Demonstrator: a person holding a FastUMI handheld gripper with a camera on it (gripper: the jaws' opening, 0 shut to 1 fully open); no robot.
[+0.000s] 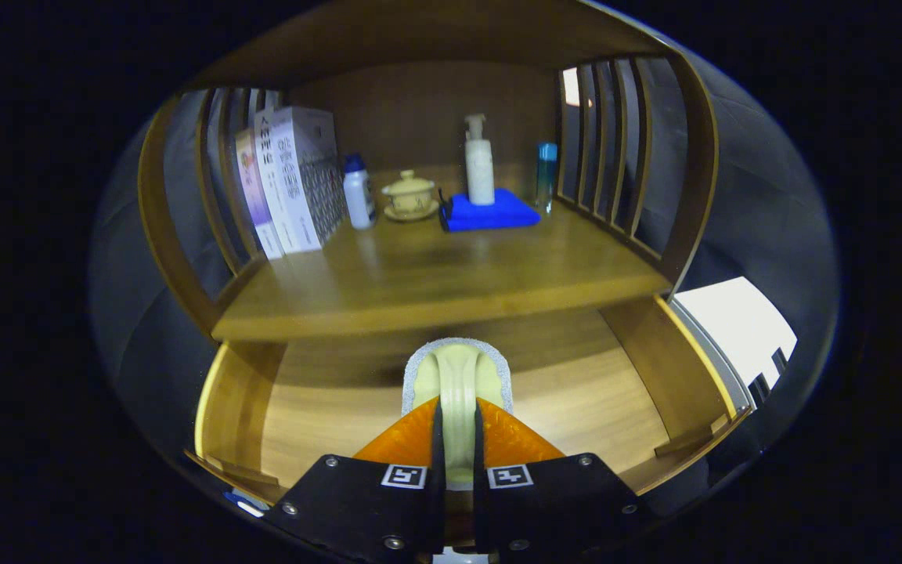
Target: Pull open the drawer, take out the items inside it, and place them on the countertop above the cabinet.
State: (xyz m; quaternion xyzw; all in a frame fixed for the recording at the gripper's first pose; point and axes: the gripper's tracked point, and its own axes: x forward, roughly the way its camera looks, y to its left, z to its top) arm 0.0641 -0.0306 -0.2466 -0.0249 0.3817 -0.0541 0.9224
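Two fingers of the gripper (pixel 457 427) are pinched narrow on the handle of a pale brush (pixel 457 368), jaws pressing it from both sides. Brush head sits just ahead of the fingertips, over the floor of the open drawer (pixel 576 407). Countertop (pixel 435 274) above holds books (pixel 294 176), a small white bottle (pixel 358 192), lidded cup (pixel 409 196), pump bottle (pixel 479 160) on a blue cloth (pixel 490 211), and a blue-capped bottle (pixel 546 174).

brush (pixel 457 368) handle hidden between jaws, book (pixel 306 176) print illegible
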